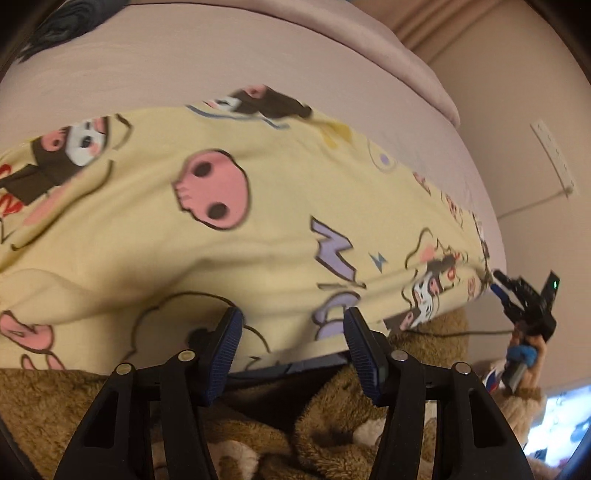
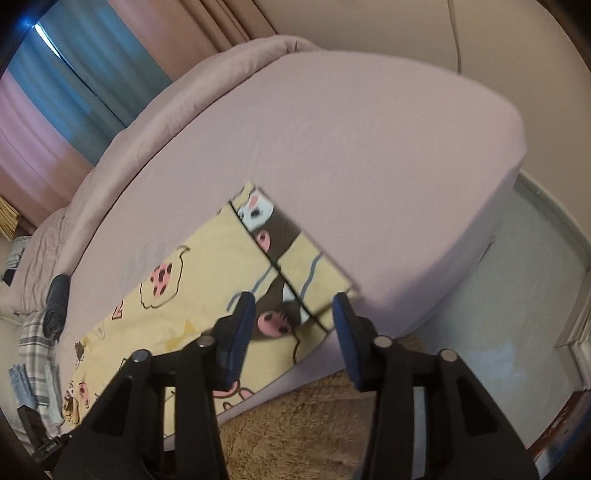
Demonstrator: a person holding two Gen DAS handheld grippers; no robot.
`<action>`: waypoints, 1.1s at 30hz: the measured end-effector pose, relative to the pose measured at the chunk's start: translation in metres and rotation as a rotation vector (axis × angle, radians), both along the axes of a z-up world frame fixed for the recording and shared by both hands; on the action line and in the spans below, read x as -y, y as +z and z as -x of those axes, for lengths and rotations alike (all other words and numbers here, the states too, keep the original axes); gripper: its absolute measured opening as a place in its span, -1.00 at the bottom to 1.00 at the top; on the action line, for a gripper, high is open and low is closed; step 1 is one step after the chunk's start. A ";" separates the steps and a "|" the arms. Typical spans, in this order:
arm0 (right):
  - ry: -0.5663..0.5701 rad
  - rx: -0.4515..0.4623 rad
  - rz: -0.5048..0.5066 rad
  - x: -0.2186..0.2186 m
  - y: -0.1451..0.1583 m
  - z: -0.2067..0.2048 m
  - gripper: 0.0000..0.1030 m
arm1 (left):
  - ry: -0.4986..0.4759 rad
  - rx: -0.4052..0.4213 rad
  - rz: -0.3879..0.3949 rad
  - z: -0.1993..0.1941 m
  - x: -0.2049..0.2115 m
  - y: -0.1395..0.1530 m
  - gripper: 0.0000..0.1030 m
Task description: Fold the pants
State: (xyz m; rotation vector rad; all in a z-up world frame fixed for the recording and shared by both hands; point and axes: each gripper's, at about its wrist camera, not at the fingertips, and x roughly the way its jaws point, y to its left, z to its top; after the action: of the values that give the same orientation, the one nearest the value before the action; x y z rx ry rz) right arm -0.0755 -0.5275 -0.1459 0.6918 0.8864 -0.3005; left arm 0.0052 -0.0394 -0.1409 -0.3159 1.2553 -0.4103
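Pants (image 1: 229, 221): lying flat on bed (image 2: 369, 147)
Left tool (image 1: 291, 347): I am hovering, half open, empty
Right tool (image 2: 293, 334): I am holding it open, empty
Advice: I am aiming squarely for hem corners

Bed: wide mattress under a smooth mauve-pink fitted sheet (image 2: 369, 155) | Window: dusty-pink curtains (image 2: 33, 122) framing blue daylight | Walls: plain beige (image 2: 406, 22), white power strip (image 1: 553, 158) mounted | Floor: pale grey (image 2: 517, 295), shaggy brown rug (image 2: 295, 435) bedside
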 end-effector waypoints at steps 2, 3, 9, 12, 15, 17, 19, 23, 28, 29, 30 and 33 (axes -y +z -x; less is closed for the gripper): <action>-0.007 0.002 -0.020 0.000 -0.008 -0.005 -0.20 | -0.017 -0.010 0.006 0.002 0.006 -0.004 0.09; -0.017 0.002 -0.019 0.001 -0.012 -0.008 -0.20 | -0.021 -0.017 0.009 0.002 0.007 -0.007 0.09; -0.081 0.071 0.053 0.003 0.002 -0.017 -0.88 | 0.012 -0.047 -0.005 0.009 -0.003 -0.010 0.08; -0.104 0.155 0.054 0.004 0.022 -0.002 -0.89 | 0.045 -0.072 -0.021 0.013 -0.013 -0.010 0.08; -0.101 0.185 0.078 0.004 0.035 0.003 -0.89 | 0.055 -0.084 -0.031 0.017 -0.018 -0.012 0.08; -0.117 0.163 0.088 0.006 0.032 0.005 -0.89 | 0.054 -0.089 -0.037 0.019 -0.017 -0.016 0.08; -0.126 0.124 0.072 0.011 0.021 0.004 -0.89 | 0.053 -0.096 -0.037 0.021 -0.019 -0.019 0.08; -0.126 0.016 0.073 0.014 -0.012 -0.002 -0.88 | 0.074 -0.102 -0.017 0.021 -0.023 -0.023 0.08; -0.133 0.027 0.074 0.016 -0.011 0.007 -0.88 | 0.124 -0.139 -0.026 0.017 -0.027 -0.031 0.08; -0.129 0.036 0.085 0.015 -0.006 0.008 -0.88 | 0.140 -0.143 -0.021 0.018 -0.030 -0.032 0.08; -0.121 0.044 0.102 0.014 0.000 0.011 -0.88 | 0.160 -0.142 -0.016 0.018 -0.033 -0.032 0.08; -0.110 0.058 0.136 0.015 0.011 0.017 -0.88 | 0.213 -0.114 -0.003 0.021 -0.049 -0.025 -0.04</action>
State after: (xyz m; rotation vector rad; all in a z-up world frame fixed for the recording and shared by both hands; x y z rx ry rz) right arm -0.0922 -0.5420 -0.1349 0.6209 0.7671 -0.4332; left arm -0.0160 0.0099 -0.1661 -0.4707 1.3177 -0.2099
